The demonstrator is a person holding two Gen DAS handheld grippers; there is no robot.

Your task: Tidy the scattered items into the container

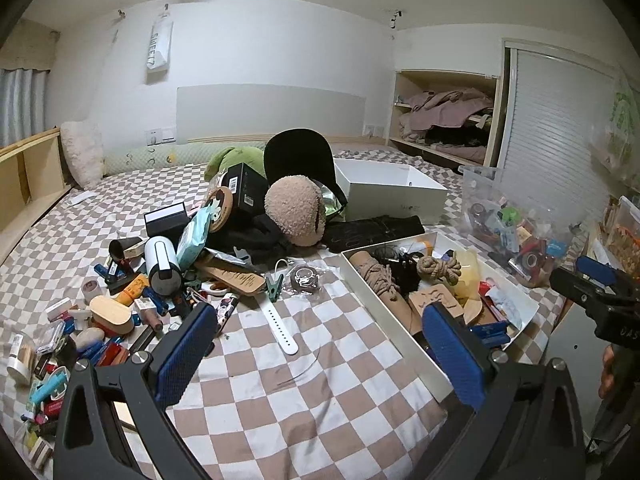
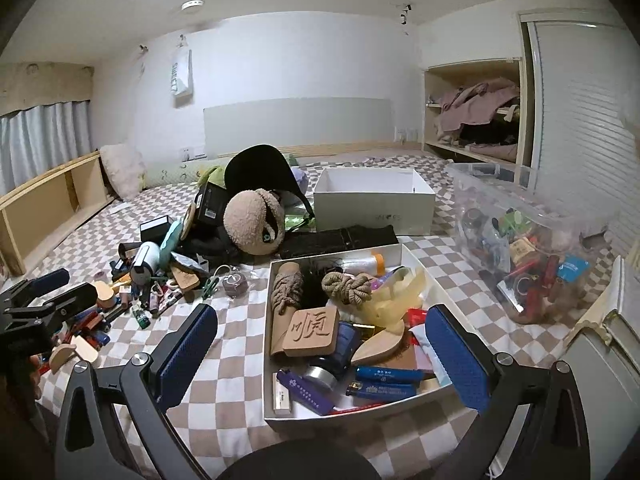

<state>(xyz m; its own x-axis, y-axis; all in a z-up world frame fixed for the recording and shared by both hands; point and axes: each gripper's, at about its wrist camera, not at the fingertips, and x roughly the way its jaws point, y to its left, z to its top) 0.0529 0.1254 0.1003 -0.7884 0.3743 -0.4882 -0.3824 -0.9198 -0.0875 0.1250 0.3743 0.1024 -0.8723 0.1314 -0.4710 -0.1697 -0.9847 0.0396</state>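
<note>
Checkered bed point(image 1: 280, 400): two white boxes point(image 2: 272, 360), point(image 2: 374, 204).

Bed point(image 1: 260, 400) covered in brown-and-white checked sheet. Shallow white tray point(image 2: 267, 364) lay on it at near right, crammed with rope bundles, lighters, carved wooden block. Deeper white box point(image 2: 374, 210) sat farther back, flat black case point(image 2: 340, 240) between the two. Clear plastic bin point(image 2: 520, 216) of oddments stood at right. Heap at left: black cap point(image 1: 300, 156), tan plush point(image 1: 294, 212), green plush point(image 1: 234, 160), small clutter spilling toward near edge. White watch strap point(image 1: 280, 330) and green clip point(image 1: 274, 285) lay apart on open sheet. Pale pillow point(image 1: 82, 152) at far left.
</note>
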